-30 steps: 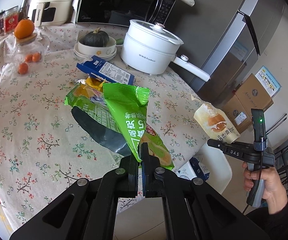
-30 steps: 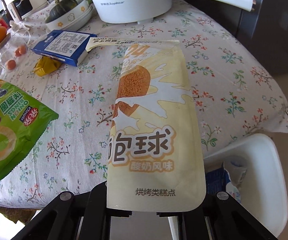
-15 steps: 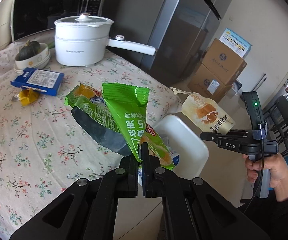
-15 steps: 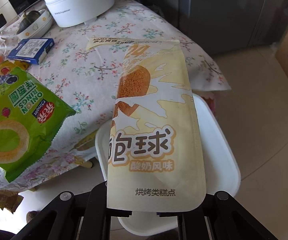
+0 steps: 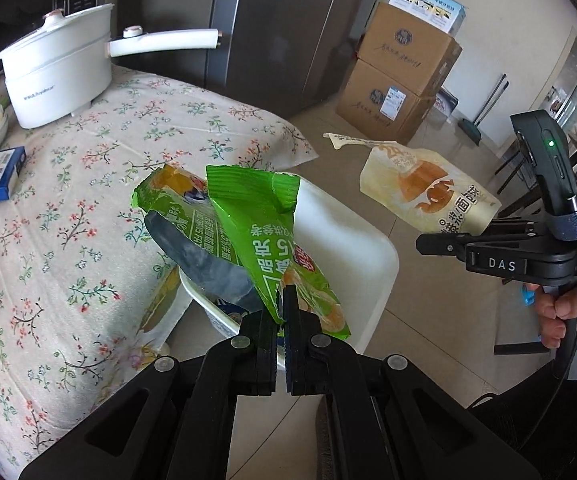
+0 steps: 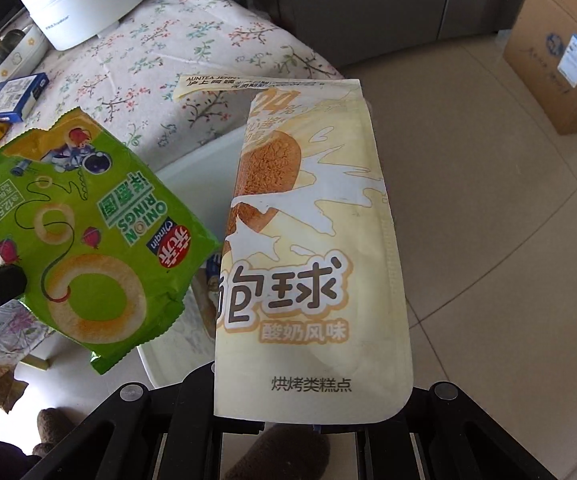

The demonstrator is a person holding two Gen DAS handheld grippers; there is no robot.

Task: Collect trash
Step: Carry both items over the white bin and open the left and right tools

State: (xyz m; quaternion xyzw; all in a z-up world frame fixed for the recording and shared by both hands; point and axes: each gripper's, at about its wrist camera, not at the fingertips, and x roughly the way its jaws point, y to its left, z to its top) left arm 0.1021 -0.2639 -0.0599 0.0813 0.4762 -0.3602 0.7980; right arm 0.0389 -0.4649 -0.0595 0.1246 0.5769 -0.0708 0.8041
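Between the pads of our left gripper (image 5: 283,304) sits the lower corner of the green onion-ring bag (image 5: 248,232), jaws pressed together on the film, bag standing up and away from the fingertips. Straight beyond and below that claw we see the white bin (image 5: 352,248), bag hanging over its near rim, table edge with the floral tablecloth (image 5: 88,184) just left of it. We judge the bag empty: thin crinkly foil, near weightless, floppy, torn open at the top, slick on the printed side. A corner pinch like this one holds fine; the crimped seam edge would be the safest spot since it is stiffer and less slippery.

Further right, our right gripper (image 5: 440,246) pinches the cream pastry pouch (image 5: 428,196) by its bottom edge, jaws nearly closed on it; a hand (image 5: 568,320) holds the grip handle. From the right wrist view the pouch (image 6: 312,248) rises straight ahead of the claw, torn strip flapping at the far top. It looks a bit stiffer than the green bag, holds its shape, still light and smooth. The bottom seal is a good hold. The pouch hangs over floor tiles right of the bin, we think not yet above the opening. Both wrappers should drift when let go, so we would want each claw right above the bin.
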